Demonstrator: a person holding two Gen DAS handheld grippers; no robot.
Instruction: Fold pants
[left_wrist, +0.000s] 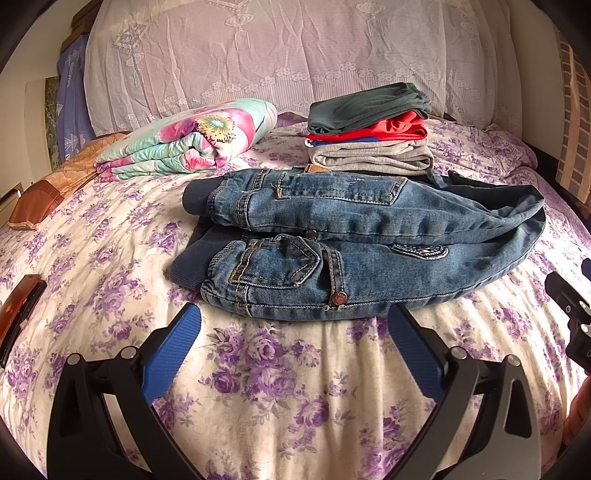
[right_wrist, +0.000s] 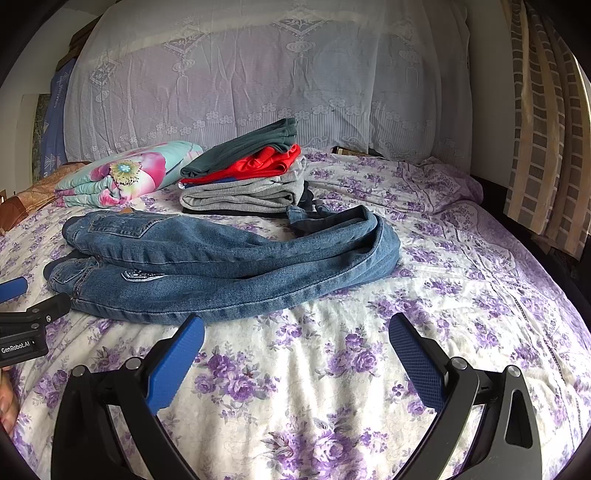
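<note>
A pair of blue jeans (left_wrist: 354, 236) lies on the flowered bedspread, waist to the left, legs doubled back on themselves at the right. In the right wrist view the same jeans (right_wrist: 221, 266) stretch across the middle, the leg ends curled back near the clothes pile. My left gripper (left_wrist: 293, 317) hovers open just in front of the jeans' waist, nothing between its blue pads. My right gripper (right_wrist: 295, 328) is open too, over bare bedspread just in front of the legs. The right gripper's body (left_wrist: 570, 314) shows at the left view's right edge.
A stack of folded clothes (left_wrist: 369, 133), green, red and grey, sits just behind the jeans. A folded floral quilt (left_wrist: 188, 140) lies to its left. A lace-covered pillow (left_wrist: 280, 51) lines the headboard. A brown hair clip (left_wrist: 18, 314) rests at the left. Open bedspread (right_wrist: 480, 295) extends right.
</note>
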